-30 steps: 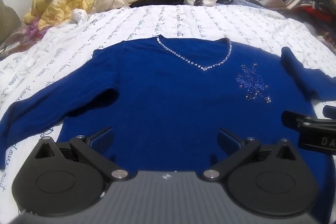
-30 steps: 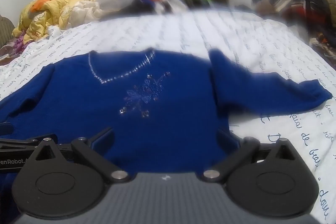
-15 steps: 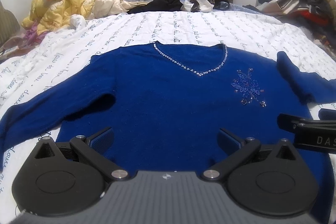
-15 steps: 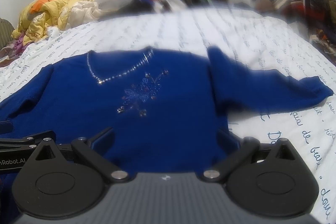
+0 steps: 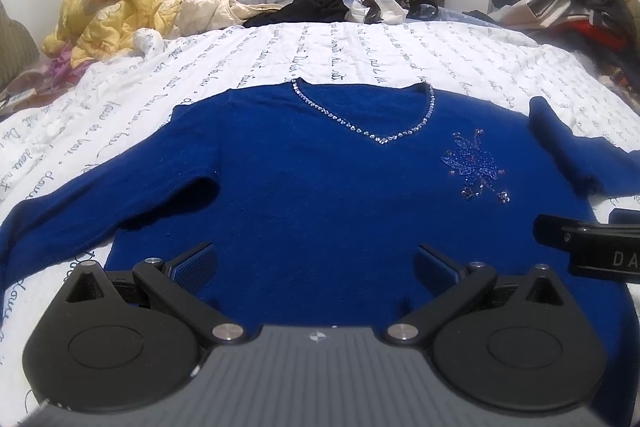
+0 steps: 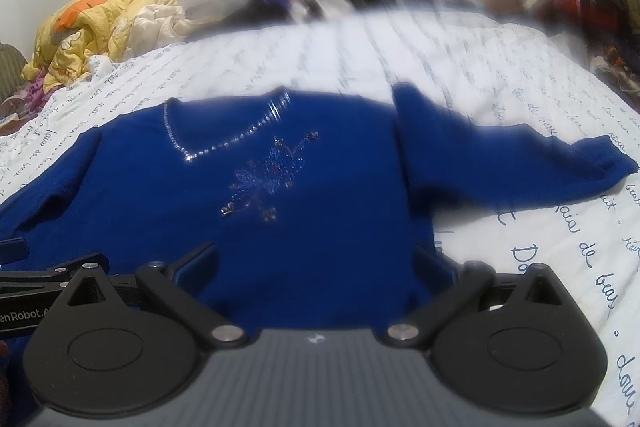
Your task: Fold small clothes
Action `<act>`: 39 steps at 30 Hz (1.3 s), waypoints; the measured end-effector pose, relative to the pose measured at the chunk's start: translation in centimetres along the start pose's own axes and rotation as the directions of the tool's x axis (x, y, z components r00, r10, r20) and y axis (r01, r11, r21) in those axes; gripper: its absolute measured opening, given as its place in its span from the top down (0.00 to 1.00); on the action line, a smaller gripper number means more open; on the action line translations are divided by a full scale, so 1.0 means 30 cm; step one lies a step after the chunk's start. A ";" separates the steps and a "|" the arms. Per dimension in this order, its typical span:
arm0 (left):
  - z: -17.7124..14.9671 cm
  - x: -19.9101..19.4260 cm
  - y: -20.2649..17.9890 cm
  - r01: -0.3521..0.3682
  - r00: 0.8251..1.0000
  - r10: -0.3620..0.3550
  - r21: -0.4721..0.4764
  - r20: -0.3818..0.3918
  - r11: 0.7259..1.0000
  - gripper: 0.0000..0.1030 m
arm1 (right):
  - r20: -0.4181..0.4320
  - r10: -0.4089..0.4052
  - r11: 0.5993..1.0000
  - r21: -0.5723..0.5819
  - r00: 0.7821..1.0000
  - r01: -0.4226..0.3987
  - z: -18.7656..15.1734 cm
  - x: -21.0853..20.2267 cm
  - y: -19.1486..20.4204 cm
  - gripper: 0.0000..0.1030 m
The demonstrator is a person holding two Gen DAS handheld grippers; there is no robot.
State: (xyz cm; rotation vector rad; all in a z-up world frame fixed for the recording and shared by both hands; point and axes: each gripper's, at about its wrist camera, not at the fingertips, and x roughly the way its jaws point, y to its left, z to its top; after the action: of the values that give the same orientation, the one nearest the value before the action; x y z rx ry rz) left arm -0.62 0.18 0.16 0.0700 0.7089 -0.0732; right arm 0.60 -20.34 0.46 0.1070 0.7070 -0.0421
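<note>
Left gripper [image 5: 316, 263]: jaws spread wide, nothing between them; poised over the sweater's lower hem, toward its left half, placed to take that side.
Right gripper [image 6: 316, 263]: also spread and empty, over the hem's right half; the pair appears set for a symmetric two-point pick.
Sweater [image 5: 320, 187]: blue, V-neck trimmed with beads [image 5: 372, 137], lying face up and flat on the bedsheet [image 5: 360, 51]; spread out so fold lines are accessible.
Left sleeve [image 5: 92, 195]: extended outward from the sweater body, resting on the sheet.
Right sleeve [image 6: 520, 163]: extended outward likewise; this view is motion-blurred, so its cuff detail is uncertain.
Beaded motif [image 5: 474, 169]: on the chest, below the neckline.
Task status: no fold is made yet.
</note>
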 end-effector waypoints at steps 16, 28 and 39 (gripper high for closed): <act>-0.004 0.027 -0.009 0.008 1.000 -0.008 -0.004 -0.021 1.000 0.00 | 0.002 0.034 0.999 0.031 0.999 -0.034 -0.006 0.006 -0.033 0.00; -0.010 0.040 -0.021 -0.001 1.000 0.002 0.008 -0.027 1.000 0.00 | -0.004 -0.015 1.000 0.017 1.000 0.015 -0.003 0.012 -0.045 0.00; -0.013 0.039 -0.022 -0.001 1.000 0.001 0.018 -0.025 1.000 0.00 | 0.058 0.035 0.999 -0.015 0.998 -0.034 -0.006 0.006 -0.083 0.00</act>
State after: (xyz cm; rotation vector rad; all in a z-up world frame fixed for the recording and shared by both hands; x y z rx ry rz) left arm -0.05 -0.49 -0.92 0.0887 0.7328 -0.0782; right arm 0.44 -22.78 -0.01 0.1040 0.6469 -0.0073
